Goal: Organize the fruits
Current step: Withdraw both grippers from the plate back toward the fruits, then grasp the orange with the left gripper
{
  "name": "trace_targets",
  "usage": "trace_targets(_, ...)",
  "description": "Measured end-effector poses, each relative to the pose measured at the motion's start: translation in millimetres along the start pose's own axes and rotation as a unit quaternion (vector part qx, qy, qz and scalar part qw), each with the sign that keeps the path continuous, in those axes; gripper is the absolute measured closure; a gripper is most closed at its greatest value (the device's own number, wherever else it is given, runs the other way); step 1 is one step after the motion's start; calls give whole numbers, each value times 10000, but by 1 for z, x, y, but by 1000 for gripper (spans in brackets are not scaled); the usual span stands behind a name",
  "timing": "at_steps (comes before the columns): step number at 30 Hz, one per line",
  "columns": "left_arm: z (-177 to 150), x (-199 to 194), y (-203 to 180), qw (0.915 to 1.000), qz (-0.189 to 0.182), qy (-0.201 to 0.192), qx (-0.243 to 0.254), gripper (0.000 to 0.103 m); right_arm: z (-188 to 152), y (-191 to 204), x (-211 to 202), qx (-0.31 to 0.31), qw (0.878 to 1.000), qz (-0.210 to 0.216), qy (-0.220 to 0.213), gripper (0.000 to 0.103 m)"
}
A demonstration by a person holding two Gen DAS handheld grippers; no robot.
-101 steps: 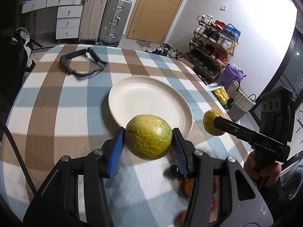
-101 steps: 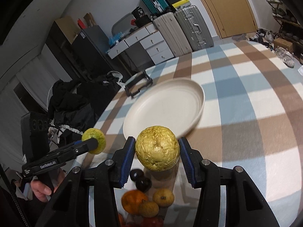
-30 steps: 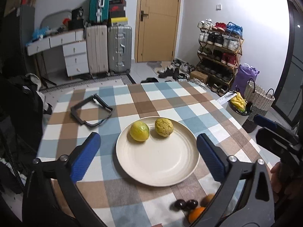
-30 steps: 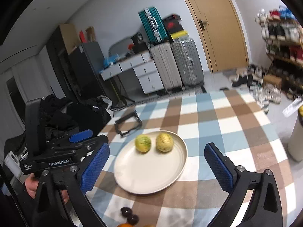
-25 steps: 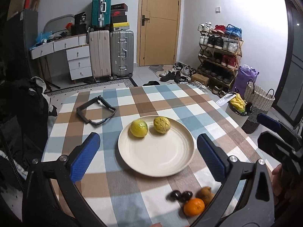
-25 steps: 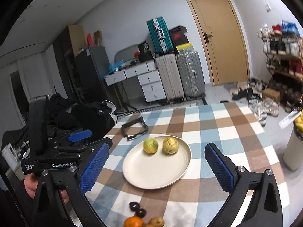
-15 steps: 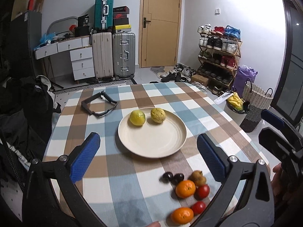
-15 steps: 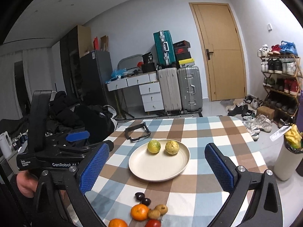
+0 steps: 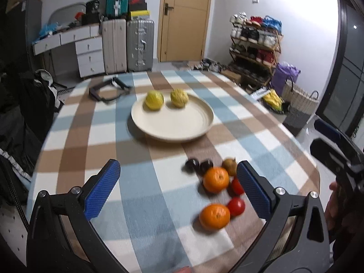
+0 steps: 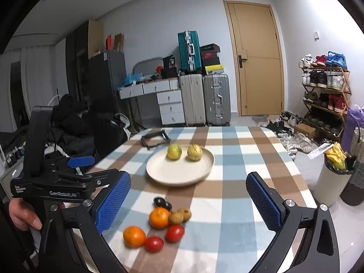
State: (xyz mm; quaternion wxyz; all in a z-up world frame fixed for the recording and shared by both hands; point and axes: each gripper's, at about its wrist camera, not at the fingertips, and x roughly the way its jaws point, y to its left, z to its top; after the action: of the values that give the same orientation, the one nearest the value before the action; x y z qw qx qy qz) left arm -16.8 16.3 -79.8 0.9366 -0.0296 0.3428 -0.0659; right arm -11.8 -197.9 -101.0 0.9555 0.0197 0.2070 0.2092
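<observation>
A cream plate (image 9: 173, 125) (image 10: 168, 173) sits mid-table with two yellow-green fruits (image 9: 154, 100) (image 9: 179, 98) (image 10: 174, 151) (image 10: 194, 152) at its far side. Near the front edge lies a cluster: two oranges (image 9: 215, 179) (image 9: 214, 216) (image 10: 159, 217) (image 10: 134, 236), two red tomatoes (image 9: 236, 206) (image 10: 174, 233), two dark fruits (image 9: 192, 165) (image 10: 162, 202) and brown fruits (image 9: 229, 166) (image 10: 180, 216). My left gripper (image 9: 178, 182) is open and empty above the table's front part. My right gripper (image 10: 187, 196) is open and empty, above the cluster.
A black frame-like object (image 9: 107, 89) (image 10: 155, 139) lies on the checked tablecloth (image 9: 91, 136) behind the plate. Suitcases, drawers, a shoe rack and a door stand beyond the table. A bin (image 10: 334, 177) stands right of the table.
Both grippers, earlier each shut on a yellow-green fruit, are now open and pulled back from the plate, where both fruits rest. The near fruit cluster has come into view.
</observation>
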Motion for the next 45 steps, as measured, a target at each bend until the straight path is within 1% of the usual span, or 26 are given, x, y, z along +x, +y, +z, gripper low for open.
trace_targets(5, -14, 21, 2, 9987, -356, 373, -52, 1, -18, -4, 1, 95, 9997, -71, 198, 0)
trace_targets(11, -31, 38, -9, 9966, -455, 678, 138, 1, -32, -6, 3, 121, 9991, -61, 398, 0)
trace_targets(22, -44, 51, -12, 9928, -715, 938, 223, 1, -39, -7, 6, 203, 9984, 11, 532, 0)
trace_targets(24, -47, 53, -12, 9920, -779, 963, 238, 3, -40, -8, 6, 208, 9983, 21, 546, 0)
trace_targets(25, -48, 53, -12, 9917, -806, 976, 233, 5, -40, -7, 6, 214, 9982, 28, 553, 0)
trace_targets(27, -49, 55, -13, 9904, -902, 1022, 222, 15, -41, -7, 6, 230, 9982, 38, 559, 0)
trace_targets(28, -50, 56, -13, 9899, -933, 1040, 225, 18, -42, -7, 6, 236, 9981, 41, 567, 0)
trace_targets(30, -52, 57, -15, 9891, -976, 1071, 263, 29, -43, -7, 6, 249, 9980, 47, 577, 0)
trace_targets(34, -54, 58, -19, 9875, -1083, 1088, 343, 43, -46, -7, 7, 283, 9977, 56, 612, 0)
trace_targets(36, -54, 59, -22, 9864, -1143, 1115, 399, 56, -47, -8, 7, 296, 9976, 52, 627, 0)
trace_targets(38, -54, 59, -23, 9858, -1183, 1102, 443, 64, -48, -8, 7, 316, 9975, 62, 631, 0)
trace_targets(39, -54, 58, -24, 9856, -1208, 1088, 459, 66, -49, -9, 7, 325, 9974, 65, 636, 0)
trace_targets(42, -55, 57, -27, 9858, -1184, 1050, 569, 66, -50, -9, 9, 357, 9970, 66, 684, 0)
trace_targets(45, -55, 57, -24, 9855, -1229, 1030, 546, 66, -50, -8, 10, 357, 9968, 73, 713, 0)
